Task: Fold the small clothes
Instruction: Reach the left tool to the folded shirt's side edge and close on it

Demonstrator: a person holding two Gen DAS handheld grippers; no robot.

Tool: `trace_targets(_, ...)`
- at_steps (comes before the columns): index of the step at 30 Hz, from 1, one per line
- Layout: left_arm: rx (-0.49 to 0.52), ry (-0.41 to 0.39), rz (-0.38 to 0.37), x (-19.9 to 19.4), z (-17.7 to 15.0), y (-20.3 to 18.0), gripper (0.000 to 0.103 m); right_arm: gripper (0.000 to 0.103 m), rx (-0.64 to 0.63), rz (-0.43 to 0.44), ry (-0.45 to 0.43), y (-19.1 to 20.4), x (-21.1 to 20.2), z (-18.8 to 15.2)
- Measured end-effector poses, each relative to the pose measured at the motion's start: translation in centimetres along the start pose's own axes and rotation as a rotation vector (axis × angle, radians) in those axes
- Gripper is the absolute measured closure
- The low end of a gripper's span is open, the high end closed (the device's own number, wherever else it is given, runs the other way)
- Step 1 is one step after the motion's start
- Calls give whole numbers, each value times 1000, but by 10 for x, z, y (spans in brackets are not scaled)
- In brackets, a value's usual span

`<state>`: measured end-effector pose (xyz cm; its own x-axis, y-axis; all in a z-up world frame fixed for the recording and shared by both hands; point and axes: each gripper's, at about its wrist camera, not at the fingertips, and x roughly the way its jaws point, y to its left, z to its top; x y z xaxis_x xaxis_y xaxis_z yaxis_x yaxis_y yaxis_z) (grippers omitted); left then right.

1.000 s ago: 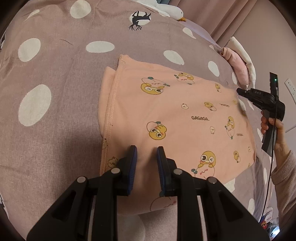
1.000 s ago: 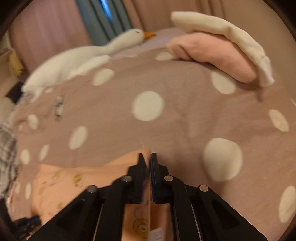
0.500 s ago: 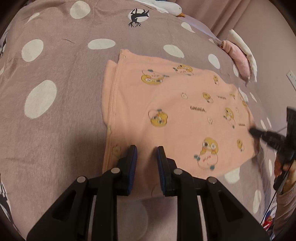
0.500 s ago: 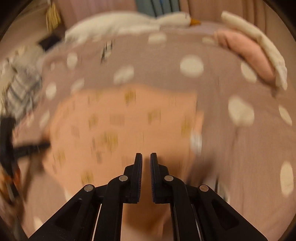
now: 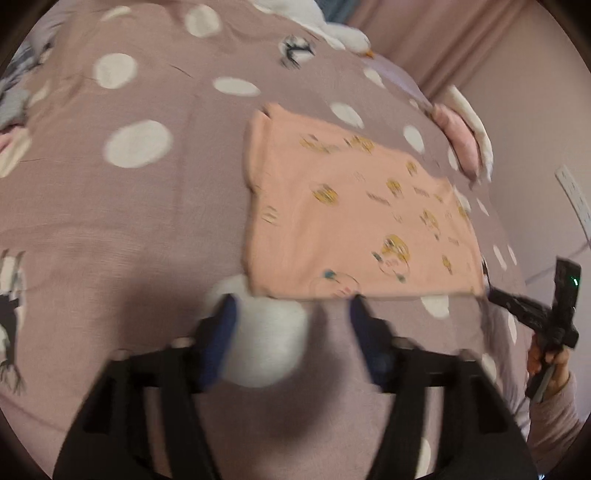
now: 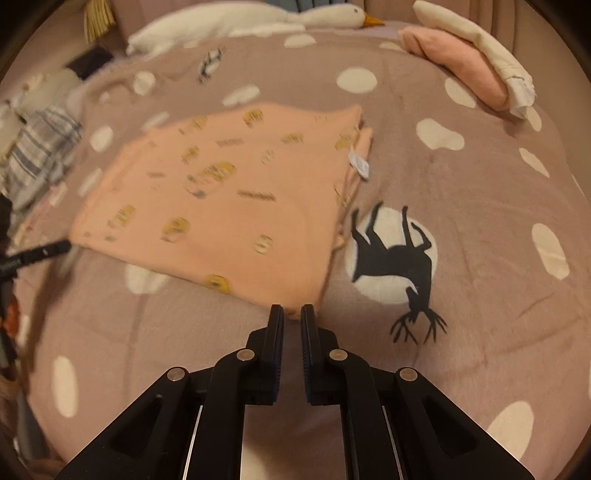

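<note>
- The mauve bedspread, dotted with white spots and deer prints, carries everything.
- The peach garment lies flat on it, folded into 1 rough rectangle with yellow cartoon prints; in the left wrist view its long axis runs from upper left to lower right.
- The left gripper, jaws opening with nothing between them, hovers at its near edge.
- The right gripper, jaws opening a narrow gap, sits at the near corner, gripping nothing.

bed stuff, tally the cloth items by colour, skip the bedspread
peach: 1, the folded printed garment
pink: 1, a folded piece by the far edge
cream: 1, a folded piece lying on the pink one
blue and white plaid: 1, a crumpled cloth
white: 1, the goose plush
total: 5
</note>
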<state>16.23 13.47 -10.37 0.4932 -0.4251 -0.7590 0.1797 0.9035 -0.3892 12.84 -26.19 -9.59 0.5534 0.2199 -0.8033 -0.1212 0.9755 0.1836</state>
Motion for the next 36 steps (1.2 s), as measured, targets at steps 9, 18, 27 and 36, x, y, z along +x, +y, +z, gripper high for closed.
trace_targets(9, -199, 24, -124, 29, 38, 20, 36, 71, 64, 160, -52, 30, 12, 22)
trace_targets(18, -240, 85, -235, 68, 77, 6, 36, 71, 87, 216, -66, 56, 52, 72)
trace_targets(27, -227, 108, -146, 78, 81, 14, 87, 71, 51, 166, -79, 83, 96, 135)
trace_targets(36, -196, 123, -121, 80, 83, 13, 88, 79, 31, 12, 29, 92, 151, 164)
